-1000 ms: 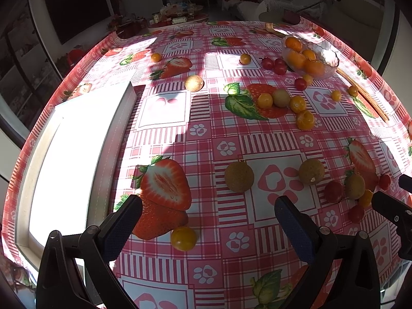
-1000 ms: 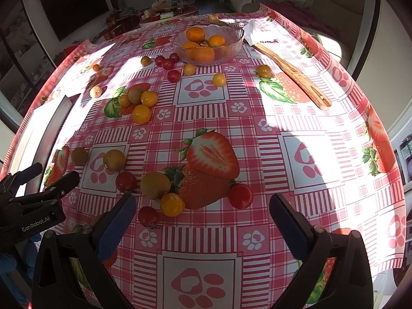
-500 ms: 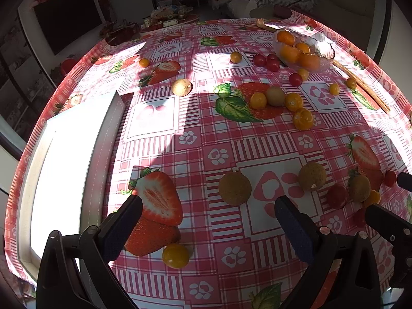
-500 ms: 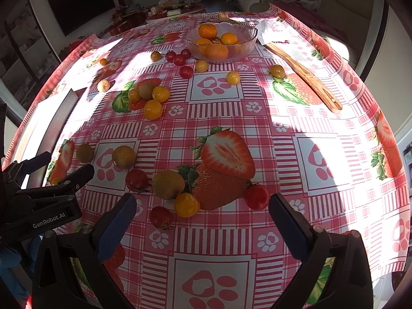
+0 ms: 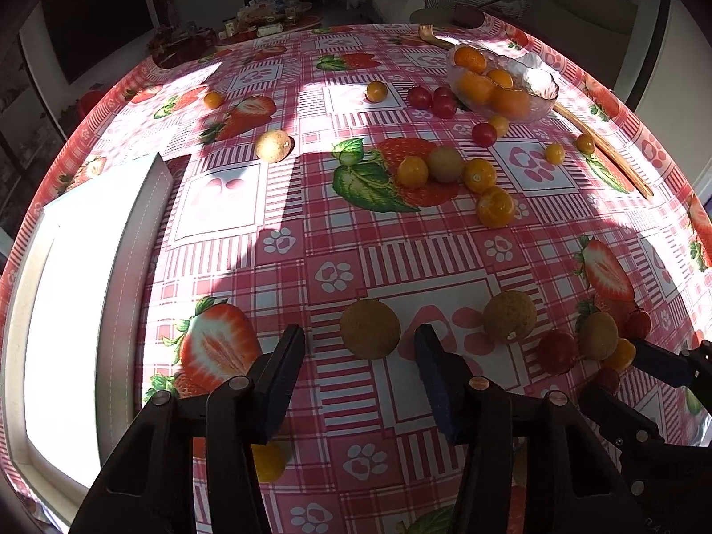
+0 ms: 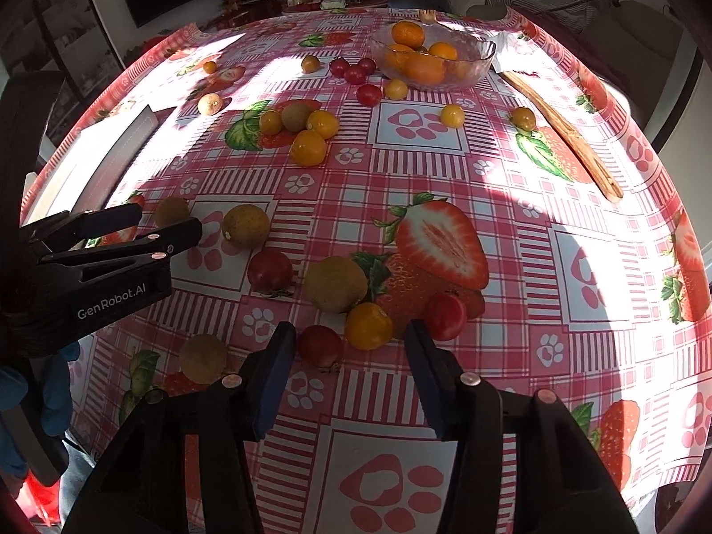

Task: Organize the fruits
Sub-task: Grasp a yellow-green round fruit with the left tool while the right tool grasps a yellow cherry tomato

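The left tool (image 5: 359, 347) is spread, its two fingers flanking a brown round fruit (image 5: 370, 329) at lower centre of the left view, not touching it. The right tool (image 6: 349, 347) is likewise released; a red tomato (image 6: 319, 345) and an orange fruit (image 6: 368, 325) lie between its tips at lower centre of the right view. More fruits are scattered over the strawberry-print surface (image 6: 511, 356). A glass bowl (image 6: 483, 55) of oranges stands at the upper centre, with a wooden utensil (image 6: 563, 127) to its right. A white tray (image 5: 66, 311) fills the left edge of the left view.
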{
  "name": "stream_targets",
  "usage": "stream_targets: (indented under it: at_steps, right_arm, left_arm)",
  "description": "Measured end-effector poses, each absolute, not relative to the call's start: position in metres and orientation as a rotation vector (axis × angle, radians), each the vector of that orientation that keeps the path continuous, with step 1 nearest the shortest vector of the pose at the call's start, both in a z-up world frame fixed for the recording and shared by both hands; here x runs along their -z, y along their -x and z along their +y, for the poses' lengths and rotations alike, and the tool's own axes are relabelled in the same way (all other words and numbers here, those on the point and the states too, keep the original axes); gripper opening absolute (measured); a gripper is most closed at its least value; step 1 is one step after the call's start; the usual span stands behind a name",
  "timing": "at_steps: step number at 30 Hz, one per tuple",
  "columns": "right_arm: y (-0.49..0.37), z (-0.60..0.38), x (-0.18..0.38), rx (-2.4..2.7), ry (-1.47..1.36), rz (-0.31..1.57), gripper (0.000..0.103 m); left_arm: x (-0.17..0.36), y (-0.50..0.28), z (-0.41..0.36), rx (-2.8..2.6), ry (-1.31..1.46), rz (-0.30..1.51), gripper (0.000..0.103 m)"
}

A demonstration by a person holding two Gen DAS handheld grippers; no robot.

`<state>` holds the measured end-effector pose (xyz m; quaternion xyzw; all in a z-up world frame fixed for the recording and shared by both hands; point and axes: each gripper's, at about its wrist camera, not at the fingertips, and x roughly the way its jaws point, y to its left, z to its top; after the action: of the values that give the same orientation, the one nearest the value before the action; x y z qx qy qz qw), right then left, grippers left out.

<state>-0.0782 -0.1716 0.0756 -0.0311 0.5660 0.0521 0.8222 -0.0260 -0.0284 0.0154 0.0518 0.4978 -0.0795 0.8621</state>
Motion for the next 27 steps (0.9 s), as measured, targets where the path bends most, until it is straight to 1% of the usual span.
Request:
stream_targets:
  at_steps: [1,2,3,4,7,10,12,14,15,21,22,23,25,27]
  right_arm:
    - [0.079,-0.172,-0.076,-0.113,0.057,1.205,0.053]
    - [0.079,-0.176,-0.077,-0.114,0.034,1.202,0.043]
    - [0.078,-0.18,-0.078,-0.119,-0.003,1.203,0.04]
    - [0.077,-0.186,-0.079,-0.125,-0.053,1.205,0.04]
    - [0.076,-0.199,-0.08,-0.133,-0.15,1.211,0.039]
    - [0.078,-0.203,-0.083,-0.126,-0.17,1.198,0.038]
    - [0.08,-0.204,-0.087,-0.135,-0.186,1.189,0.035]
    - [0.081,-0.203,-0.091,-0.139,-0.183,1.183,0.028]
    - [0.082,-0.202,-0.092,-0.138,-0.176,1.182,0.026]
    - [0.077,-0.209,-0.086,-0.118,-0.218,1.194,0.026]
    - [0.074,-0.211,-0.086,-0.108,-0.225,1.193,0.029]
    - [0.071,-0.213,-0.085,-0.096,-0.227,1.196,0.034]
    - [0.066,-0.219,-0.082,-0.092,-0.258,1.202,0.038]
    - [0.062,-0.224,-0.081,-0.093,-0.292,1.205,0.039]
  left_arm:
    - [-0.016,0.026,-0.029,0.181,-0.103,1.043,0.038]
    - [-0.016,0.026,-0.031,0.189,-0.106,1.041,0.035]
    - [-0.017,0.026,-0.033,0.194,-0.113,1.04,0.031]
    - [-0.017,0.027,-0.035,0.202,-0.115,1.039,0.028]
    - [-0.018,0.028,-0.036,0.208,-0.118,1.043,0.028]
    - [-0.021,0.033,-0.031,0.204,-0.099,1.035,0.028]
    - [-0.026,0.038,-0.027,0.207,-0.089,1.023,0.028]
    - [-0.031,0.042,-0.024,0.207,-0.089,1.009,0.028]
    - [-0.033,0.044,-0.023,0.207,-0.085,1.004,0.028]
    - [-0.026,0.041,-0.015,0.19,-0.074,1.031,0.028]
    - [-0.025,0.04,-0.015,0.191,-0.065,1.037,0.028]
    - [-0.024,0.039,-0.014,0.191,-0.061,1.042,0.028]
    - [-0.022,0.039,-0.015,0.187,-0.063,1.043,0.028]
    - [-0.022,0.039,-0.015,0.187,-0.063,1.043,0.028]
